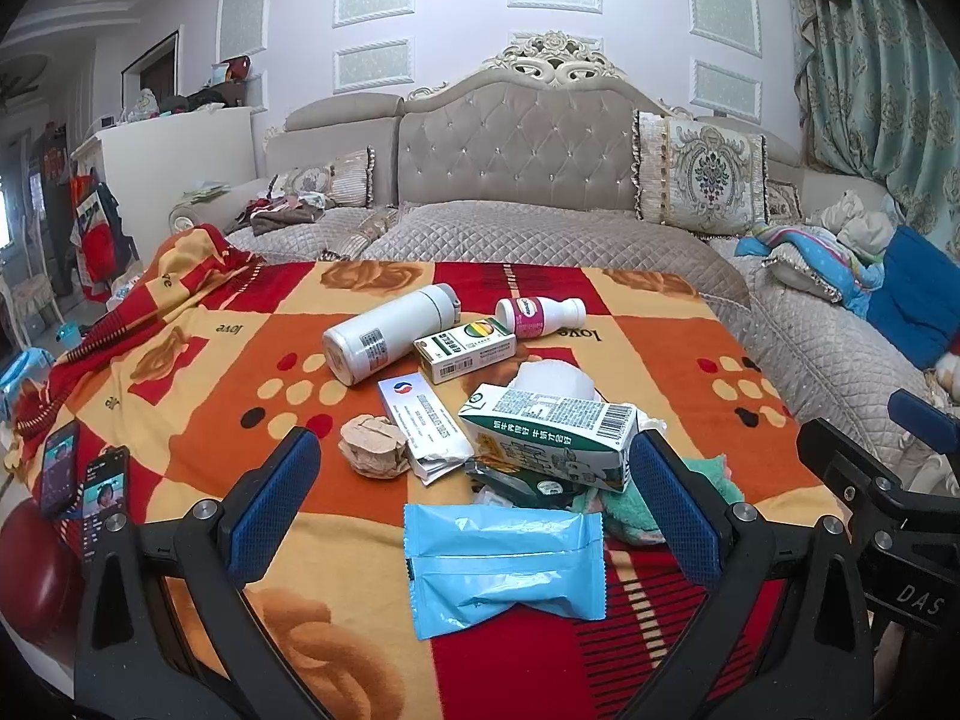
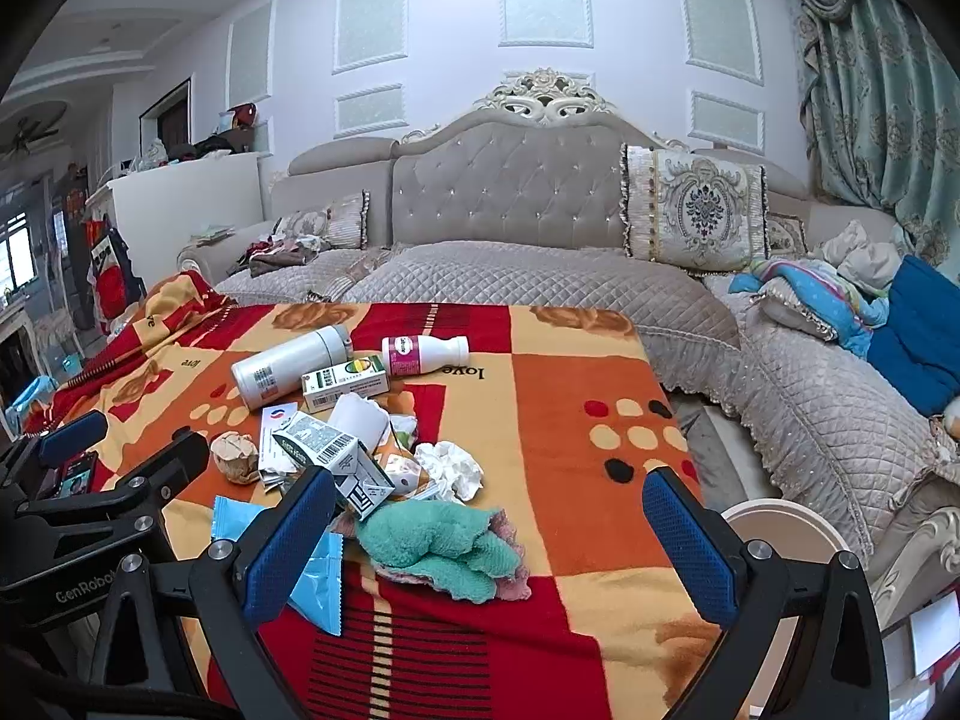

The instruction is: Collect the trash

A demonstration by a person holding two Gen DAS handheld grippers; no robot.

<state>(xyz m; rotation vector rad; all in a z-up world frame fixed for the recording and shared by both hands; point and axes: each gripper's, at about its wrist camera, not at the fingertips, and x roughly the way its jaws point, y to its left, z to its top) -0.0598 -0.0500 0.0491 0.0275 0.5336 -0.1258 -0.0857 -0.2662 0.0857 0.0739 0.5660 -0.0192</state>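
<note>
Left gripper (image 1: 474, 516): blue-padded jaws spread wide, empty. Directly between them lies the flat light-blue plastic wrapper (image 1: 504, 570); just beyond, the green-and-white milk carton (image 1: 549, 429), barcode visible.

Right gripper (image 2: 489, 537): jaws likewise spread, empty, straddling the teal terry cloth (image 2: 444, 543).

Step judged: approach, nothing collected yet. Next move: lower and close on the wrapper.

Legible writing: "love" on the orange-red patterned blanket (image 1: 660, 360); "GenRobot" and "DAS" on the gripper bodies.

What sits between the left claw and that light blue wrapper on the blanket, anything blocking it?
Nothing visible does. The light blue wrapper lies flat on the blanket, right in front of the open left gripper, between its fingers' line. The milk carton and teal cloth lie just behind it, not in the way.
</note>
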